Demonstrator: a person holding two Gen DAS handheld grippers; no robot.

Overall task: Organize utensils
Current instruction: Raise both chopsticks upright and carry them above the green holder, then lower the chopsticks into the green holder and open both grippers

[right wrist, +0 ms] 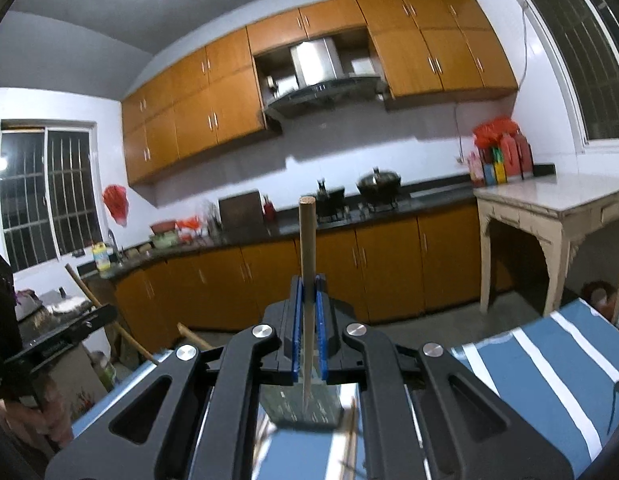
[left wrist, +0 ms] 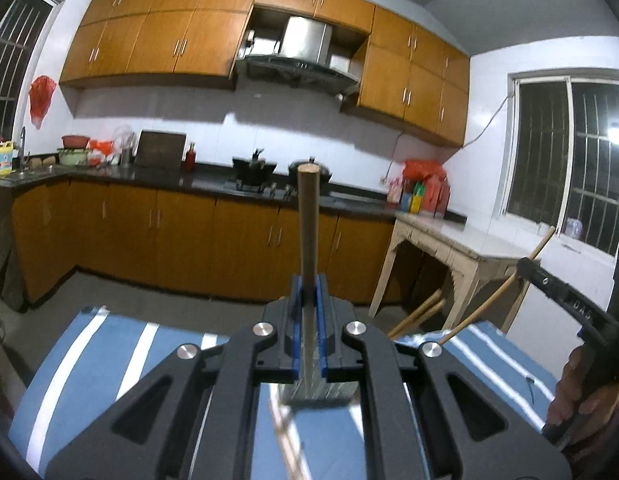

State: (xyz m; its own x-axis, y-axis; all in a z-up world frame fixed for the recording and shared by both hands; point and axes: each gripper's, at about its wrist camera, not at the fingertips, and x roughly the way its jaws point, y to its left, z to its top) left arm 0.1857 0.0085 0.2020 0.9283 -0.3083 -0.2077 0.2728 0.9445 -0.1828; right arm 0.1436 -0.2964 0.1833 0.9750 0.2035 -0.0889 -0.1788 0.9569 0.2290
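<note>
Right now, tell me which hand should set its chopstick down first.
Left, narrowly. Each gripper's fingers are shut on a chopstick. The left gripper and its chopstick look tilted down toward the striped cloth, while the right gripper points its chopstick level at the cabinets.

Open air lay ahead of both raised grippers above the blue striped desk (left wrist: 121, 344), while loose wooden sticks (left wrist: 419, 312) jutted over its far edge and the pale side table (right wrist: 549, 200) stood beyond its right corner.
</note>
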